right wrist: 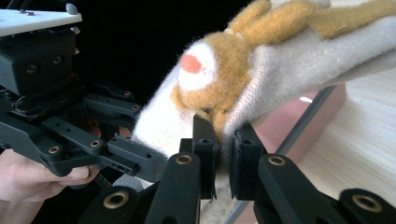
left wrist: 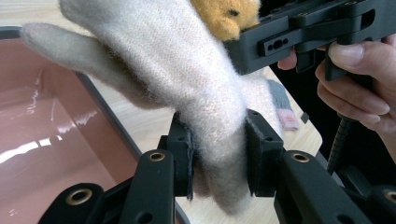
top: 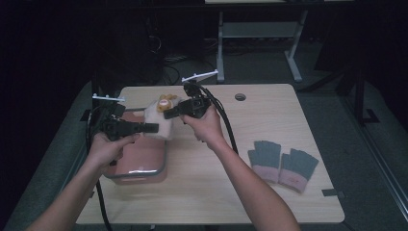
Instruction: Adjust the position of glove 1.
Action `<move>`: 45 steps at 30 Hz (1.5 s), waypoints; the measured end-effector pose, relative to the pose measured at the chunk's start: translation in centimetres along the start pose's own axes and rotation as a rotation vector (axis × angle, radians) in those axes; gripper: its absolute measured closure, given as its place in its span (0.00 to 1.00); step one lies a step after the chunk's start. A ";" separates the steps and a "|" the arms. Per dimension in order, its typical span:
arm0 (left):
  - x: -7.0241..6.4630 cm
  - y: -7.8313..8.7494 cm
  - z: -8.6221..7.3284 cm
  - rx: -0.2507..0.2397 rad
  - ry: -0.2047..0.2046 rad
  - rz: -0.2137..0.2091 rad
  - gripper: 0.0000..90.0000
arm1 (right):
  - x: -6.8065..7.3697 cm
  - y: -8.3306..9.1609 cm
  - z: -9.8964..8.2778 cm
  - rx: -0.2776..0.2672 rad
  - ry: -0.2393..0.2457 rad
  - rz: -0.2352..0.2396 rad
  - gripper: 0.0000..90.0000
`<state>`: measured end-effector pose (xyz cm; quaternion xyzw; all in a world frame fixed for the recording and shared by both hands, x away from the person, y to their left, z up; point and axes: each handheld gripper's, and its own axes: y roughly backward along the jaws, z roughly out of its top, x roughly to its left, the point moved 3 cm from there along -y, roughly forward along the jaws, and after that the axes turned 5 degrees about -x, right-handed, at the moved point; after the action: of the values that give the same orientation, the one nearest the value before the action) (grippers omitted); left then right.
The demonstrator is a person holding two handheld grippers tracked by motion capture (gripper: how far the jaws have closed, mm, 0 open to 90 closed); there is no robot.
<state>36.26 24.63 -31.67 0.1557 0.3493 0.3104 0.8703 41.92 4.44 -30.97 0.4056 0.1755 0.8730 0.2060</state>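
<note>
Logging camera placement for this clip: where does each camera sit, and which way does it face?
High view: above the person's side, looking forward and down on the wooden table; both forearms and hands show.
Left gripper view: rides the left gripper, looking along black jaws clamped on a cream fuzzy knit mitten over the pink plastic bin; the other hand's fingers show.
Right gripper view: rides the right gripper, jaws shut on the mitten's orange plush bear face.
All share the mitten.

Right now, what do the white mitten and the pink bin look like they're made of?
Mitten: fuzzy knit, probably wool or fleece; fibres stand off its surface, and the tan animal patch looks plush. Bin: likely hard glossy plastic; light streaks reflect off its smooth pink inside.
</note>
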 end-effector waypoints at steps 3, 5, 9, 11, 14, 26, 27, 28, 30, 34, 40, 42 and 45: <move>0.2 0.3 0.0 -0.001 0.002 0.002 0.75 | 0.2 -0.3 0.1 0.005 -0.001 0.002 0.92; 0.4 0.6 0.0 -0.001 0.002 0.005 0.75 | 0.3 -0.5 0.2 0.008 0.002 0.007 0.92; 0.6 1.0 -0.1 -0.003 0.004 0.009 0.75 | 0.5 -1.0 0.3 0.009 0.005 0.015 0.92; 0.8 1.2 -0.1 -0.004 0.008 0.010 0.75 | 0.5 -1.2 0.3 0.010 0.006 0.021 0.92; 1.0 1.5 -0.2 -0.006 0.008 0.014 0.75 | 0.8 -1.6 0.4 0.018 0.003 0.024 0.92; 1.9 2.8 -0.7 -0.009 0.031 0.027 0.75 | 1.4 -3.3 0.5 0.035 0.007 0.044 0.92; 2.1 2.9 -0.7 -0.009 0.033 0.028 0.75 | 1.4 -3.4 0.6 0.036 0.007 0.044 0.92; 2.1 3.0 -0.8 -0.012 0.035 0.027 0.75 | 1.4 -3.6 0.6 0.037 0.007 0.047 0.92; 2.3 3.2 -0.8 -0.009 0.036 0.029 0.75 | 1.4 -3.9 0.6 0.038 0.005 0.055 0.92; 2.7 3.4 -1.0 -0.008 0.042 0.035 0.75 | 1.5 -4.4 0.6 0.043 0.006 0.059 0.92; 3.3 4.1 -1.3 -0.011 0.049 0.045 0.75 | 1.7 -5.4 0.6 0.047 -0.002 0.079 0.92; 3.6 4.3 -1.5 -0.012 0.058 0.049 0.75 | 1.7 -5.8 0.5 0.053 -0.004 0.082 0.92; 4.0 4.5 -1.8 -0.010 0.066 0.054 0.75 | 1.6 -6.4 0.4 0.057 -0.008 0.087 0.92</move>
<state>35.33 30.72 -32.80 0.1506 0.3718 0.3406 0.8504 42.68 10.78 -32.72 0.4221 0.1819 0.8741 0.1569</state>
